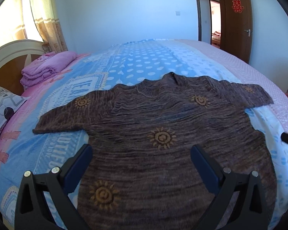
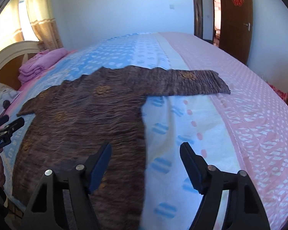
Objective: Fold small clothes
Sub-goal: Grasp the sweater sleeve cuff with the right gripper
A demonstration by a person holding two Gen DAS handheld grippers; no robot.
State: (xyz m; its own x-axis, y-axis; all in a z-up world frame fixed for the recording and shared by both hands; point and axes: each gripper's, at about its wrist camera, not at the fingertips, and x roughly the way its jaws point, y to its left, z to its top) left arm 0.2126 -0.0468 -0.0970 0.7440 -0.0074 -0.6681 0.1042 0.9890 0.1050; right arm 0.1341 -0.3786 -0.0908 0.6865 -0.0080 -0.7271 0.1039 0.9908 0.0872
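Observation:
A brown knit sweater (image 1: 163,118) with orange sun motifs lies flat on the bed, front up, both sleeves spread sideways. My left gripper (image 1: 141,148) hovers open over its lower body, one finger near the left side seam, nothing between the pads. In the right wrist view the sweater (image 2: 82,115) fills the left half, its right sleeve (image 2: 191,84) stretched out across the sheet. My right gripper (image 2: 145,146) stands open above the sweater's right side edge, the left finger over the knit and the right finger over the sheet. Each gripper shows at the edge of the other's view.
The bed sheet (image 1: 136,61) is blue, white and pink patterned. A folded pink blanket (image 1: 46,67) and a pillow (image 1: 2,107) lie by the headboard (image 1: 9,57) at left. A brown door (image 1: 238,19) stands open at the back right; curtains (image 1: 48,19) hang at left.

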